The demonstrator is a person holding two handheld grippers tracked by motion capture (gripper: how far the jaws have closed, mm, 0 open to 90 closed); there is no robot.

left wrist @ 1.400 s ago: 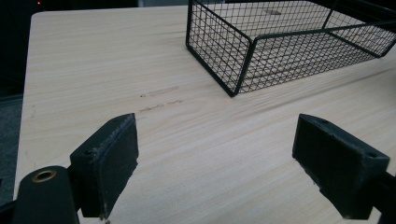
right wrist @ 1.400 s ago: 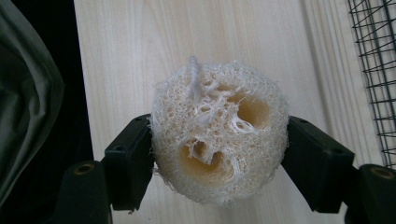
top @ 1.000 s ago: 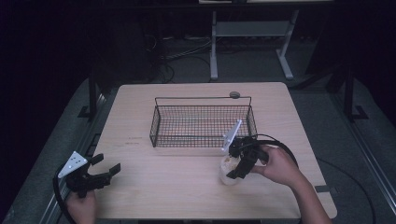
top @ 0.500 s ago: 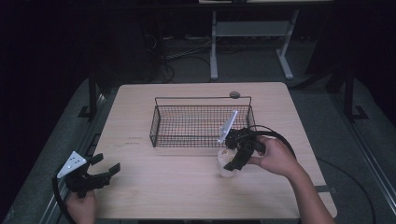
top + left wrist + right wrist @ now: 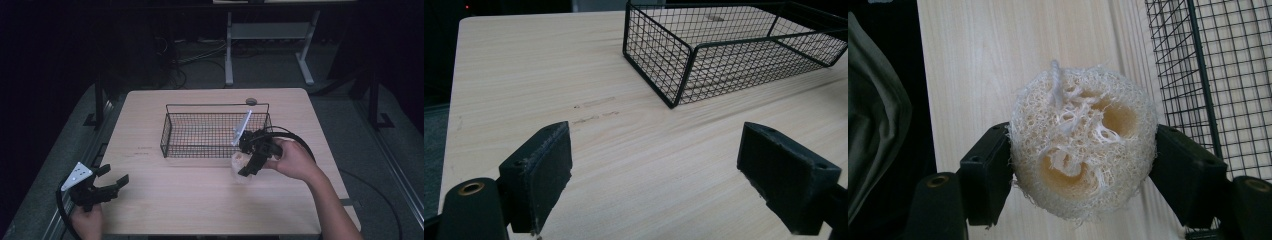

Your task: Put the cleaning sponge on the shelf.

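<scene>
Right tool (image 5: 248, 161): jaws closed onto a pale, round, fibrous loofah sponge (image 5: 1082, 147), pinched at both sides; it sits right of centre in the high view, just in front of the basket's near right corner.
Sponge position: held above the light wooden surface (image 5: 200, 200); whether it touches the surface, cannot tell. In the right gripper view the mesh wall lies just to its right.
Left tool (image 5: 102, 187): lower left of the high view, jaws spread wide, nothing between them, near the surface's front left edge.
Black wire-mesh basket (image 5: 215, 132): centre of the surface, appears empty.
Progress: sponge gripped but not yet in the basket; lifting it over the rim and releasing it inside looks like what remains.
Count: one sponge, one basket, two tools, one small dark disc (image 5: 251, 101) behind the basket.
</scene>
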